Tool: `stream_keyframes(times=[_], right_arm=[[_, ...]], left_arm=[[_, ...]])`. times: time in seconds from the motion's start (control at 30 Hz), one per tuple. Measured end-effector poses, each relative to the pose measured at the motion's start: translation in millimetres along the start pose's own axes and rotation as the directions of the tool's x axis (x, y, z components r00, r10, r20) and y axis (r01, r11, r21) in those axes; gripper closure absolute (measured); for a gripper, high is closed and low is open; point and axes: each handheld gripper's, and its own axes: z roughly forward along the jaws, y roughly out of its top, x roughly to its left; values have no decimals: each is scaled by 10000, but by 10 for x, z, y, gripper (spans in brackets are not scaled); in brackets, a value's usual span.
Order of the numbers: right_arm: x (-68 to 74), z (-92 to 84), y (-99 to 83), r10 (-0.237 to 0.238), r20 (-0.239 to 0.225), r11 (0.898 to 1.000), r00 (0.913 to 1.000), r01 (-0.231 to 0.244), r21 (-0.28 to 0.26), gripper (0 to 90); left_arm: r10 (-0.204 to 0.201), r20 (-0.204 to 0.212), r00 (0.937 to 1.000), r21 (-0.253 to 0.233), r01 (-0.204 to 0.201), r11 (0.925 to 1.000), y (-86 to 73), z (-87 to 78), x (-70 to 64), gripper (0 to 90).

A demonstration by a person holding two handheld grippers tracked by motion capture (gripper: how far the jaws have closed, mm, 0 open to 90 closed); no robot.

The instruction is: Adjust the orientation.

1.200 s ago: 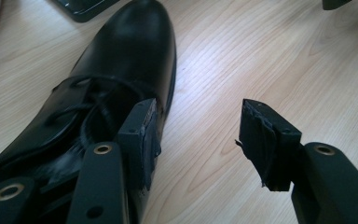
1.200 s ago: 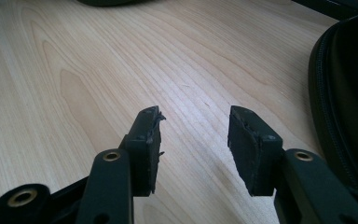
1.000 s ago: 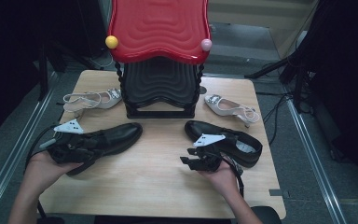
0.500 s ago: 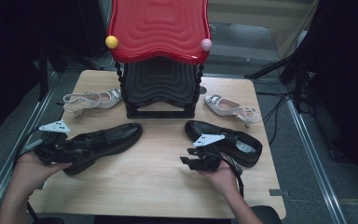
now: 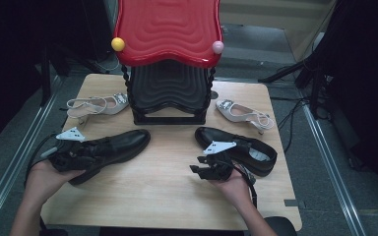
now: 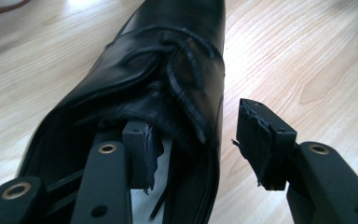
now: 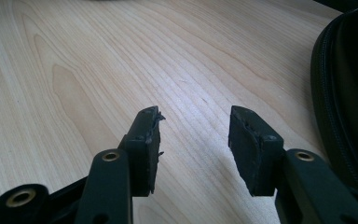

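The left gripper (image 6: 191,140) was at the grasping step: its fingers (image 6: 140,149), wide but just closing, straddled the side wall of the left black shoe (image 5: 106,150), not yet pinching. Next: close firmly, then lift. The right gripper (image 7: 193,144) hovered open over the table (image 7: 74,70), the other black shoe (image 7: 349,102) just beside its fingers.

We count two black lace-up dress shoes (image 5: 109,150) (image 5: 241,147), two pale slingback heels (image 5: 97,104) (image 5: 243,113), one red-topped shoe rack (image 5: 168,64), one yellow knob (image 5: 118,44), one pink knob (image 5: 218,47), one wooden table (image 5: 162,182)
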Motion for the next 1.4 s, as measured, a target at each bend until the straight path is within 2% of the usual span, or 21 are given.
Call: stream_keyframes(times=[0.07,0.13,0.2,0.23,0.33,0.47,0.6,0.7,0.8,1.0,1.2,1.4], right_arm=[[0,3,0,-11,-8,10000,10000,11,1,542],[3,4,1,-27,-3,10000,10000,27,15,542],[6,6,2,-41,4,10000,10000,41,24,542],[7,5,2,-40,6,10000,10000,40,29,542],[6,3,2,-34,19,10000,10000,34,17,542],[-2,-9,2,-5,69,10000,10000,5,-22,542],[-2,-26,-6,28,111,10000,9999,-27,-78,542],[-4,-40,-17,62,161,9999,9999,-60,-86,541],[0,-57,-30,101,215,9999,9997,-99,-111,540],[11,-95,-63,177,278,9997,9995,-172,-175,535],[24,-130,-96,237,303,9993,9993,-228,-281,530],[34,-164,-126,294,378,9989,9989,-280,-372,528]], left_arm=[[-62,16,10000,113,62,9999,8,69,-5,539],[-195,261,9995,140,192,9997,7,122,10,608],[-251,369,9990,-3,252,9997,4,143,19,674],[-325,554,9979,25,324,9995,5,152,20,690],[-363,718,9968,-42,367,9993,5,149,32,742],[-391,683,9969,-112,399,9991,25,132,21,793],[-292,411,9987,-99,297,9995,83,128,-38,795],[-116,406,9991,-55,119,9999,138,162,-106,794],[95,562,9984,-78,-91,9999,207,198,-184,793],[225,827,9963,-289,-202,9994,355,285,-350,792],[497,1255,9908,-409,-449,9982,488,375,-518,791],[408,1494,9879,-261,-373,9990,578,550,-659,791]])
